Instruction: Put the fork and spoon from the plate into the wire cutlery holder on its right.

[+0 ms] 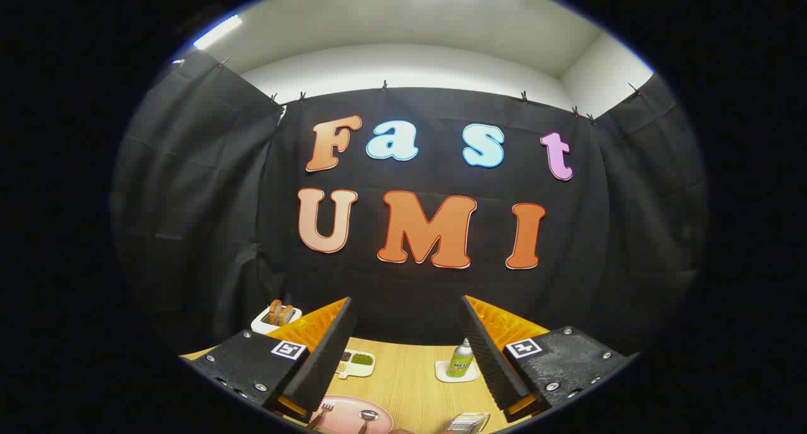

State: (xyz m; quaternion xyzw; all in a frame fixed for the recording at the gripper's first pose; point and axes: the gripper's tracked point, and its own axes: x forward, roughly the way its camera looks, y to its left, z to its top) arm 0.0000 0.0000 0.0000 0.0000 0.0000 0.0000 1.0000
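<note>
Pink plate point(350, 416) sits low on the wooden surface point(406, 377), just below and between the fingers, nearer the left one; fork point(323, 412) lies on its left part, tines up toward the booth wall, spoon point(367, 417) just right of the fork on the same plate, bowl end up. Wire cutlery holder point(468, 422) sits to the right of the plate, apart from it, only its upper rim visible. Gripper point(403, 352) held high and level, fingers spread wide and released, nothing between them, both utensils untouched. Further out on the surface: small divided dish point(357, 363) with green and brown fillings near the left finger, small bottle point(461, 359) with a green label on a white coaster point(455, 372) near the right finger, white tray with bread slices point(276, 316) at the far left edge by the cloth. Judgement: task not started, step in hand is reaching down for the first utensil. To do it well, tip the gripper down so the plate comes into view ahead of the fingers, line them across one handle rather than along it, take the handle near its middle, clamp firmly since thin metal can slip, then lift clear before swinging right over the holder and dropping it in handle-down or upright.
</note>
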